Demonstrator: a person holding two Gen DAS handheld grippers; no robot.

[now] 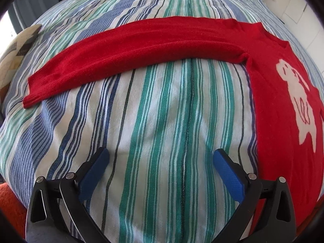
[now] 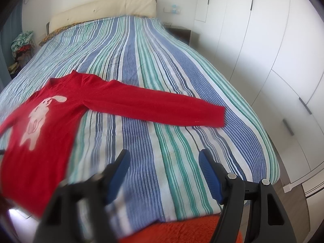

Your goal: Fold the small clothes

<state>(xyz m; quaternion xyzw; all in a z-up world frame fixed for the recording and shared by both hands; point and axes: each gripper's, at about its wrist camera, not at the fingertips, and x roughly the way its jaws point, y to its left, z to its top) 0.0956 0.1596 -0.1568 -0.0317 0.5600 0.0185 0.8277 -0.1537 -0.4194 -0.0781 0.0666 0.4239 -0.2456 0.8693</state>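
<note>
Nearest to me are my own tools. My left gripper has its blue pads spread wide with nothing between them but striped bedspread. My right gripper also stands apart, a little narrower, and is empty too; its left finger is blurred. Below it I see the orange rug at the foot of the bed, so the bed's near edge is right under my hands.

Past the pads lies the red sweater, flat on the bedspread, rabbit print facing up. Its body sits between my two hands: to the right of my left gripper and to the left of my right one. The hem comes close to the near edge of the bed.

Each sleeve runs crosswise, straight out from the shoulder. The left sleeve stretches across my left view, beyond the pads, its cuff out to my left. The right sleeve reaches toward the bed's right edge, its cuff stopping short of it.

I judge the sleeves come first, each folded inward over the body. My left gripper looks nearer to its sleeve and the body's side seam, so it would lead. There is plenty of bare bedspread ahead and around; farther off are the headboard and wardrobe doors, well clear.
</note>
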